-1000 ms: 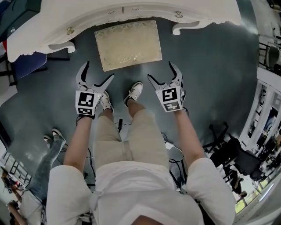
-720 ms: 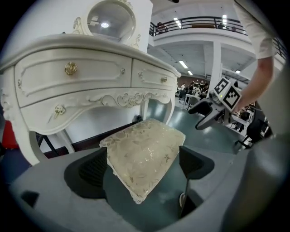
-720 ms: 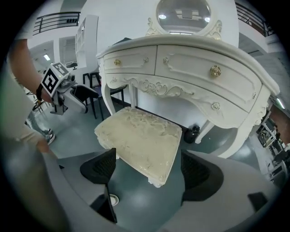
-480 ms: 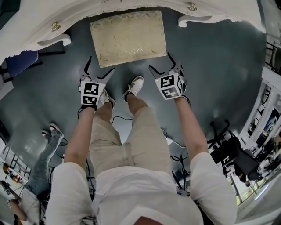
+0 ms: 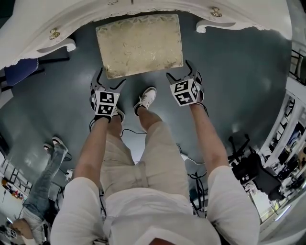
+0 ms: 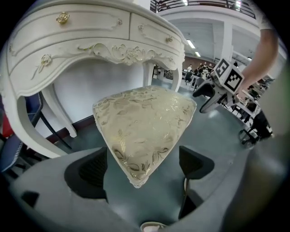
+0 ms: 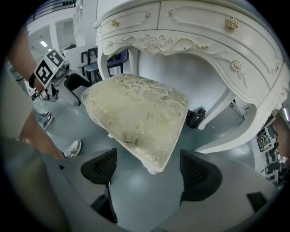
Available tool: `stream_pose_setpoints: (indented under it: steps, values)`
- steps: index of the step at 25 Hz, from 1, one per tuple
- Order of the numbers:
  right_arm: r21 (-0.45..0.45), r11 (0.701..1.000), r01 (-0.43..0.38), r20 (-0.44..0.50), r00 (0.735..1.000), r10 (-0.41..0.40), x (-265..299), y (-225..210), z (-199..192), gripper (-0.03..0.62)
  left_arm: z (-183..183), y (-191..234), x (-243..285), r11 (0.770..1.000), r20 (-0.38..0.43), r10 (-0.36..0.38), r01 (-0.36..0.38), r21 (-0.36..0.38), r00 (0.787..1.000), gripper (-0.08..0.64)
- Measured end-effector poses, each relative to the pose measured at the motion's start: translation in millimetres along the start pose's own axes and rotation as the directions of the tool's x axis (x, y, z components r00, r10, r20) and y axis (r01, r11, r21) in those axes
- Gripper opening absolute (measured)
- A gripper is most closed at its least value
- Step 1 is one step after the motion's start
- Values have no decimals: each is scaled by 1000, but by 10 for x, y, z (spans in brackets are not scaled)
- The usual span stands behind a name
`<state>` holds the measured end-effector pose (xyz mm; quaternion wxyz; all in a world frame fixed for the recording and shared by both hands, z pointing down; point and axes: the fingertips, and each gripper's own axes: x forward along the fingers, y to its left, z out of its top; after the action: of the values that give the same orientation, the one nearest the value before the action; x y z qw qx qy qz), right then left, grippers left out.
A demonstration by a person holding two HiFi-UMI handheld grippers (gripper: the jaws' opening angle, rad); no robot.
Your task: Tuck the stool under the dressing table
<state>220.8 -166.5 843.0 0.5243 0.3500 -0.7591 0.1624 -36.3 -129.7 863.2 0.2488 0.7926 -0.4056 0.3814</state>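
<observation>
The stool [image 5: 139,44] has a cream cushion with gold leaf patterns and stands on the grey floor, its far edge partly under the white dressing table [image 5: 143,7]. My left gripper [image 5: 111,79] is open at the cushion's near left corner [image 6: 136,179], which lies between its jaws without touching them. My right gripper [image 5: 179,71] is open around the near right corner [image 7: 156,168], also apart from it. The table's carved apron and drawers [image 6: 90,31] with brass knobs [image 7: 232,21] rise behind the stool.
The person's white shoe [image 5: 147,98] stands on the floor just behind the stool, between the grippers. Curved table legs [image 5: 60,45] [image 5: 210,25] flank the stool. A blue chair [image 5: 21,72] is at the left. Another person's legs [image 5: 50,165] are at lower left; black chairs [image 5: 253,170] at right.
Both grippers have moved forward to the stool's near corners, still open. The view has shifted toward the table, and the stool lies closer to the hands.
</observation>
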Motion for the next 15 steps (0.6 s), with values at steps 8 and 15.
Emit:
stream_pose_setpoints:
  steps: [8,15]
  values:
    - [119,993,-9,-50,999,15,240,-45,-94,417,-5,94,112,1000,-11,5,-5,26,1000,449]
    - [144,989,-43,-83,995,55,342,-46,-89,388,-2,86,137,1000,-29,-8,8,7,1000,436]
